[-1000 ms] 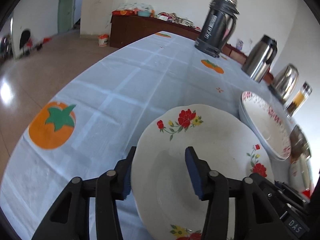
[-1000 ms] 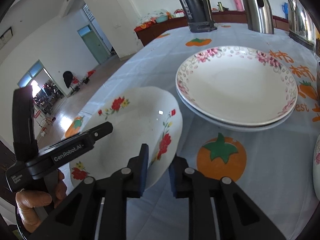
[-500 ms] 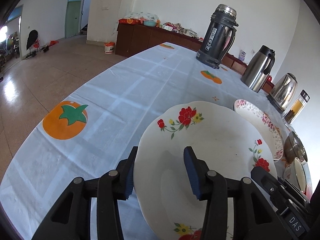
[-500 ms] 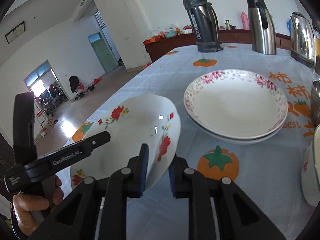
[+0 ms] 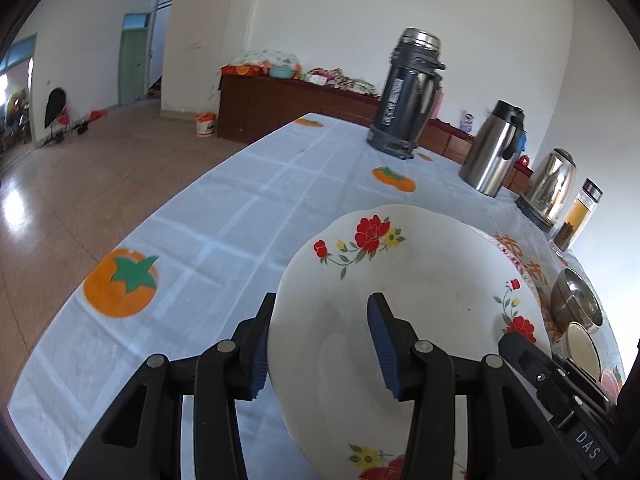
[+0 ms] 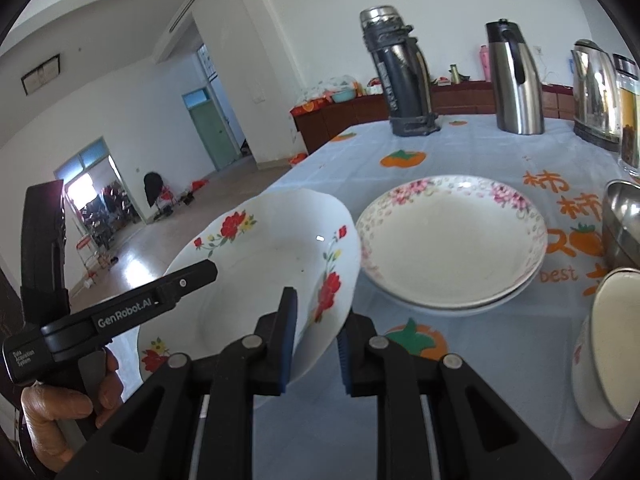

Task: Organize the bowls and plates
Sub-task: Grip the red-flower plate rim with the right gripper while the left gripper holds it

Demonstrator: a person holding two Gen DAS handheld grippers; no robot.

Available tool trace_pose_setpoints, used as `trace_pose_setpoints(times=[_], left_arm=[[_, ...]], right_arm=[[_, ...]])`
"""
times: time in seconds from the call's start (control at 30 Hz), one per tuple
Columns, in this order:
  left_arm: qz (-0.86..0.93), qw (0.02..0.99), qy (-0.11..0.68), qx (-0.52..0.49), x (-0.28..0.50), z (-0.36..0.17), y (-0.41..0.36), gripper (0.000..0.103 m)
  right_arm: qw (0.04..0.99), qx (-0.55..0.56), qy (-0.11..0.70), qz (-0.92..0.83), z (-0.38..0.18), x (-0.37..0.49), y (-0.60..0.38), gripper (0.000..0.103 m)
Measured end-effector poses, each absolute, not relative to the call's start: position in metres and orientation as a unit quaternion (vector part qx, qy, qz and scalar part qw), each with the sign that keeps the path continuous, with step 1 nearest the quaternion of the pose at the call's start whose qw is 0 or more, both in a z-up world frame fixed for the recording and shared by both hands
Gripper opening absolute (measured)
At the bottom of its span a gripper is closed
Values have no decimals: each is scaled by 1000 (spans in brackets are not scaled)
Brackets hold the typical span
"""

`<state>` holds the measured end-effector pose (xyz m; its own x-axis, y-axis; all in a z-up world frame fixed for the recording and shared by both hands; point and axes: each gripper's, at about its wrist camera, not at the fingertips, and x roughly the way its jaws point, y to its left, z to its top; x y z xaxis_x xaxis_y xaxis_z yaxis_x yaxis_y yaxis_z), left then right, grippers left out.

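Observation:
A white plate with red flowers hangs tilted above the tablecloth, held from two sides. My left gripper is shut on its near rim, one pad under the edge and one pad on the inner face. My right gripper is shut on the opposite rim of the same plate. In the right wrist view the left gripper reaches over the plate, with a person's hand on its handle. A stack of pink-flowered plates sits on the table just right of the held plate, whose edge overlaps it.
A dark thermos, a steel jug, a kettle and a glass bottle line the far right side. A steel bowl and a white enamel cup stand right of the stack. The table edge drops to the floor at left.
Both grippers have risen with the flower plate still between them, and the plate has come closer to the pink-flowered stack. Neither grip has changed.

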<state>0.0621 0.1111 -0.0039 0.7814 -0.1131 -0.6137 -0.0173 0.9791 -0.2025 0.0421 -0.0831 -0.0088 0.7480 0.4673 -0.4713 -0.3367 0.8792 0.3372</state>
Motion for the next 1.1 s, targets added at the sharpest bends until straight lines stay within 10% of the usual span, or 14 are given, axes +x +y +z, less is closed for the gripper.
trace_pose_setpoints(times=[1.1], left_arm=[[-106,954,276,-46,110,29,12,48]], right_arm=[[959,153,218,99,25,48,-169,19]])
